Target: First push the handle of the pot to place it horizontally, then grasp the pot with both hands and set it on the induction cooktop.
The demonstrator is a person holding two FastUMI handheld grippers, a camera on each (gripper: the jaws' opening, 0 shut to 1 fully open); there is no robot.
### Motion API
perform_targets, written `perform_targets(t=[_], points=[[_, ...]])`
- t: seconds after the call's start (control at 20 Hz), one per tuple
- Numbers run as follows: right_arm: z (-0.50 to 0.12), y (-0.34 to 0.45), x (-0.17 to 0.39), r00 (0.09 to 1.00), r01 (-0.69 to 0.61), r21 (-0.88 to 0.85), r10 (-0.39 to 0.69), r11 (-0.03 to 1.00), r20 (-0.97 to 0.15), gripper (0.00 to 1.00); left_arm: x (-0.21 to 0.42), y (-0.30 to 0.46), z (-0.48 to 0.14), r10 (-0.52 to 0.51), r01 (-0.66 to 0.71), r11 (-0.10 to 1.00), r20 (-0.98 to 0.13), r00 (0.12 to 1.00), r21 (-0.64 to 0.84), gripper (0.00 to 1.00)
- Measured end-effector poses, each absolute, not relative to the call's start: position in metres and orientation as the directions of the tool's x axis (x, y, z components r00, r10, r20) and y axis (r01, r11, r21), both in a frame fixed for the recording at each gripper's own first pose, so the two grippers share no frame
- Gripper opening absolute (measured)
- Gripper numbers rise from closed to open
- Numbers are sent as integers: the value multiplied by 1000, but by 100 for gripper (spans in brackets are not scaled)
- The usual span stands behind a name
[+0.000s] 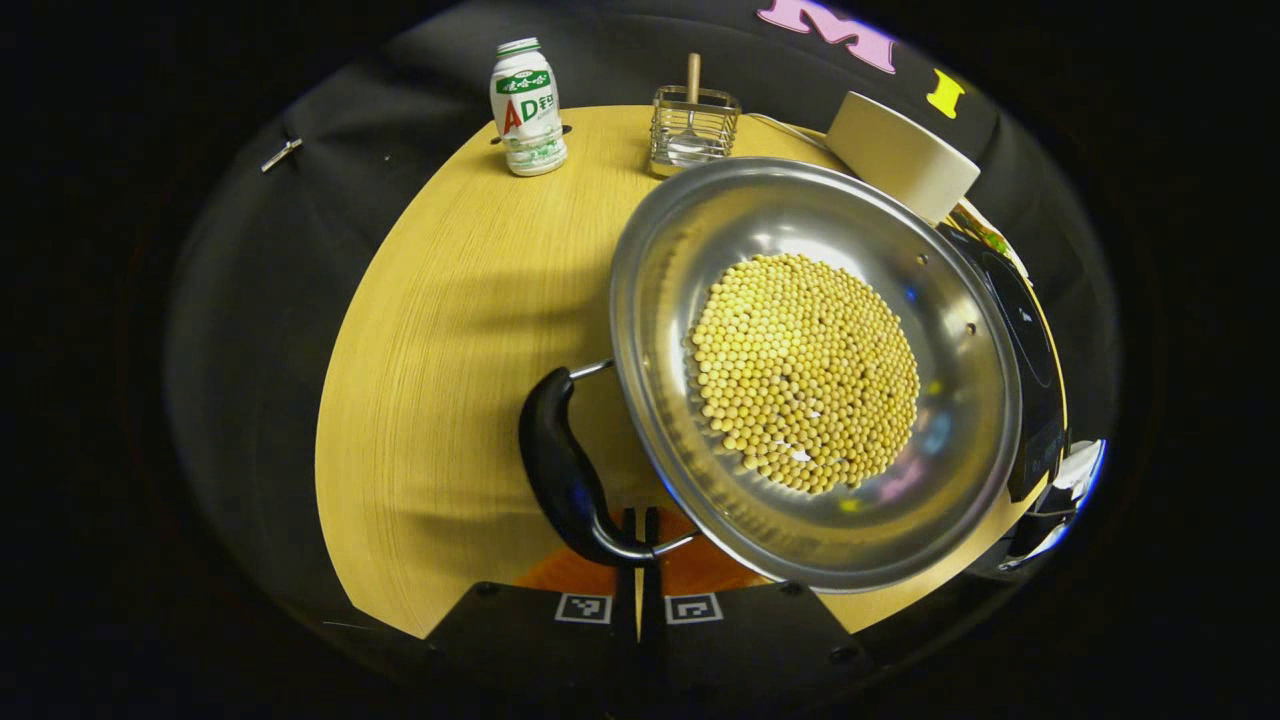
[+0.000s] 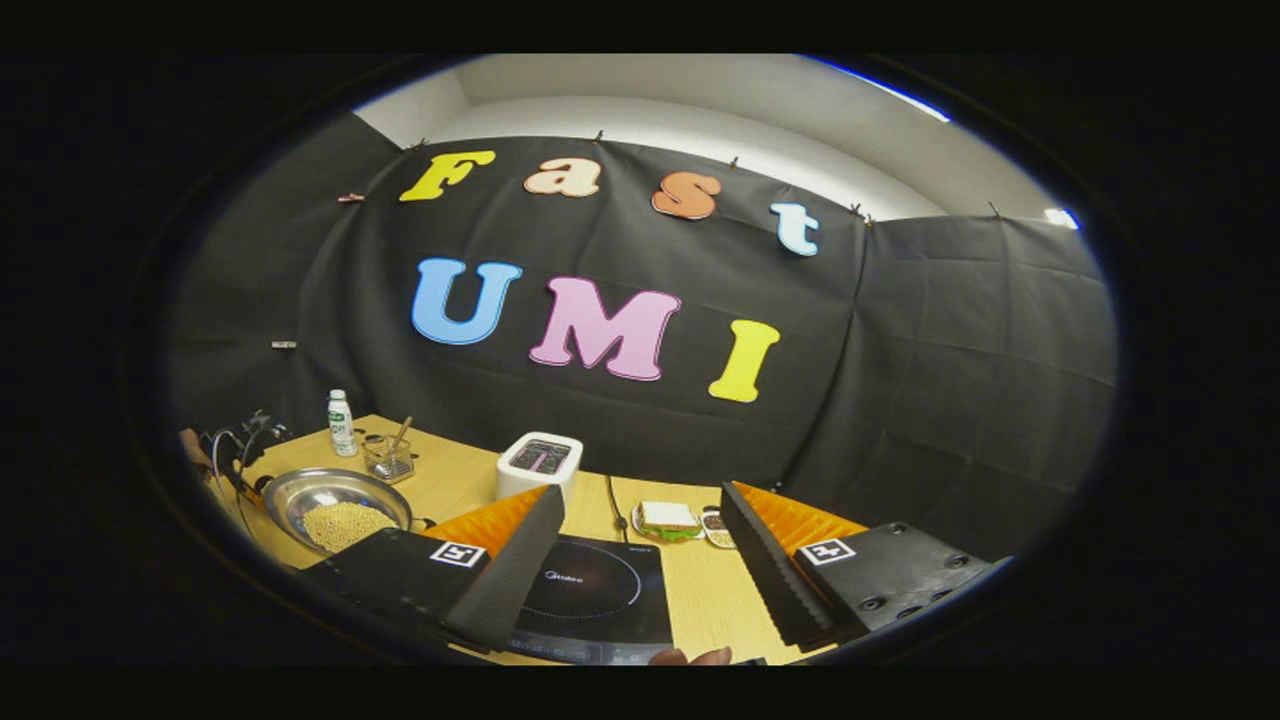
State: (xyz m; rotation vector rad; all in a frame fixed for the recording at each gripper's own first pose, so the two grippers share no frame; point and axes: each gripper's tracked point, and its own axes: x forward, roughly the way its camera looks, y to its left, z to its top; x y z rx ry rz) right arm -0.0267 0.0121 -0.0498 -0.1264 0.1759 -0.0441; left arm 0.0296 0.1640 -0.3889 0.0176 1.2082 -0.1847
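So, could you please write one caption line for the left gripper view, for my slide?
Left gripper, fingers shut, meets the black handle of a steel pot holding soybeans.

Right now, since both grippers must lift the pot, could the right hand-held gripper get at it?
Probably yes. The right hand-held gripper is open above the cooktop, and the pot sits off to its left on the table with nothing between. It would have to travel over.

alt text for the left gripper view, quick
A steel pot of yellow beans sits on a wooden table, and the left claw, shut, touches its black handle. A bottle stands behind.
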Motion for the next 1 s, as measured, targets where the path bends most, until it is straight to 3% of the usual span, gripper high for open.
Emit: perform_targets(t=[0.7,1.0], points=[[-64,20,-54,978,28,-159,-60,987,-200,98,80,167,-391,-135,133,987,-905,403,-88,5],[-68,26,-60,974,-10,-136,-21,991,-226,98,71,173,-367,-111,93,993,-856,505,-74,5]])
